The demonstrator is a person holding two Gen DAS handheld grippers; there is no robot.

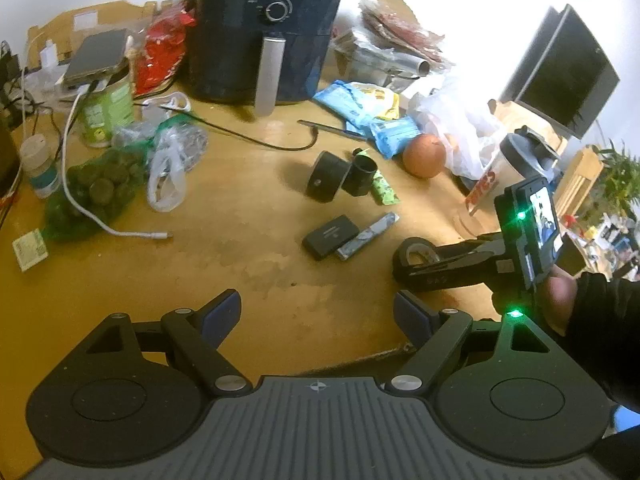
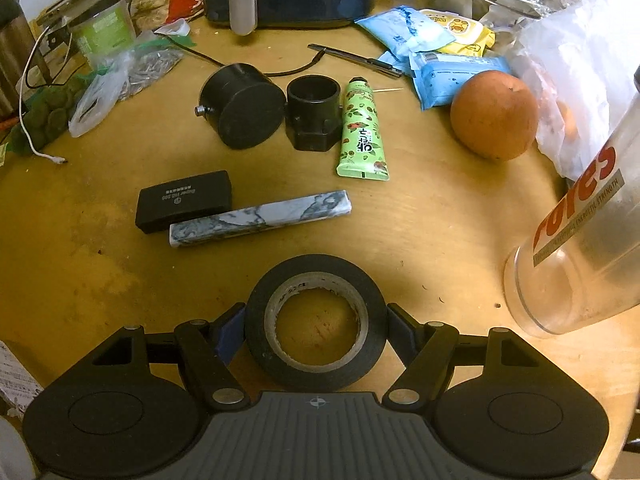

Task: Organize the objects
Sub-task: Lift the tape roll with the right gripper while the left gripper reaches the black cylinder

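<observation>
Here the right gripper (image 2: 316, 336) pinches a roll of black tape (image 2: 316, 324) by its outer edge at lower centre, the roll lying flat so both pads meet its sides. The left gripper (image 1: 318, 312) hangs spread and empty over bare table (image 1: 248, 240). Above the tape, a black case (image 2: 184, 200) and marbled bar (image 2: 260, 218) lie touching, seemingly already grouped.

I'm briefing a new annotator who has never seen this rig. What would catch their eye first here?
Probably the black tape roll, lying flat on the wooden table with the right gripper closed around it, close to the camera. Next, the orange to the right beside a plastic bag. At the back, the dark air fryer towers over the clutter.
</observation>
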